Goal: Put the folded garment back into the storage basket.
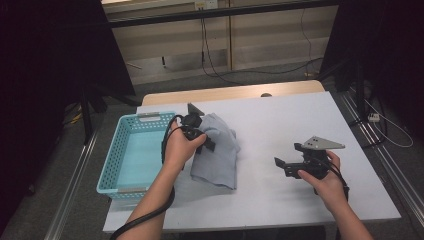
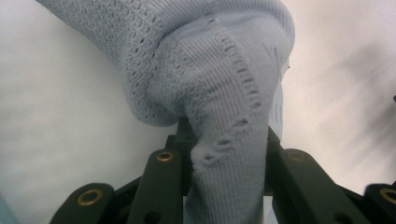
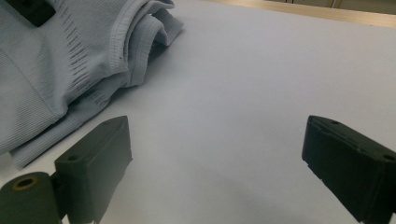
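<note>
Between the left gripper's (image 1: 207, 141) fingers (image 2: 163, 186), the grey garment (image 2: 224, 116) is pinched.

A recording lab, not a home or shop.

The white-topped bench (image 1: 280, 130) stands on grey carpet between metal floor rails (image 1: 75, 185), with black curtains (image 1: 50, 60) hung on both sides. Cables (image 1: 210, 55) trail down the pale panelled wall at the back and across the floor, a power strip (image 1: 373, 117) lies at the right, and dark stand legs (image 1: 90, 107) rise beside the bench.
</note>
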`<state>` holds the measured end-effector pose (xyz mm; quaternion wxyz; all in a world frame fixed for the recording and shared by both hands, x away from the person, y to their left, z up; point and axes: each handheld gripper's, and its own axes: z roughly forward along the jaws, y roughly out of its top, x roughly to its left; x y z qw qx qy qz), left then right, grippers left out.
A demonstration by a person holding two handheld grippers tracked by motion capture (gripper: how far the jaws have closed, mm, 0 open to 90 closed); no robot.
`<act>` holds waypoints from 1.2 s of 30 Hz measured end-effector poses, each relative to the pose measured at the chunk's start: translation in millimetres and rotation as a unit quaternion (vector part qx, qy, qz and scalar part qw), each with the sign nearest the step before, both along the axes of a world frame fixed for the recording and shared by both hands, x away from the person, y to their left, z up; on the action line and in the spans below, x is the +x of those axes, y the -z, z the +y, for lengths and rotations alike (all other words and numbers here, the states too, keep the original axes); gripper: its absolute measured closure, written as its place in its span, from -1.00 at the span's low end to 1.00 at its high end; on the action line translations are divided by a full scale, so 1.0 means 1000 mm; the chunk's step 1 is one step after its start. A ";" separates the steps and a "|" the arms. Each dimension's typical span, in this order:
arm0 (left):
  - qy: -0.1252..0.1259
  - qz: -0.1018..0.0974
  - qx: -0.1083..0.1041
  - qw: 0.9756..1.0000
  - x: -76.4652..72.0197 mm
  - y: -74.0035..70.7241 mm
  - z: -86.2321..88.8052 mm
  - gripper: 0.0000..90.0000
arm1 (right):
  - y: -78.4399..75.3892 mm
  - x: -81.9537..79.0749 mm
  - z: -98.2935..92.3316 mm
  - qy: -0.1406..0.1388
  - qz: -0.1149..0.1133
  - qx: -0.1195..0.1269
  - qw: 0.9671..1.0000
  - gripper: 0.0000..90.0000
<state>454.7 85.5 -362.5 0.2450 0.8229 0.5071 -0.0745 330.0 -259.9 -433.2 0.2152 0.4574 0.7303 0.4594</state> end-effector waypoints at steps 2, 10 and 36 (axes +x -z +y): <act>0.002 0.001 0.005 1.000 0.001 -0.002 0.001 0.59 | 0.000 0.000 0.000 0.000 -0.001 0.000 1.000 -0.83; 0.014 -0.003 0.033 0.999 0.005 -0.012 0.002 0.59 | 0.000 0.000 0.000 -0.002 -0.001 -0.001 1.000 -0.83; 0.023 -0.007 0.078 0.997 0.016 -0.041 0.009 0.59 | 0.000 0.000 0.000 -0.004 -0.001 0.000 1.000 -0.84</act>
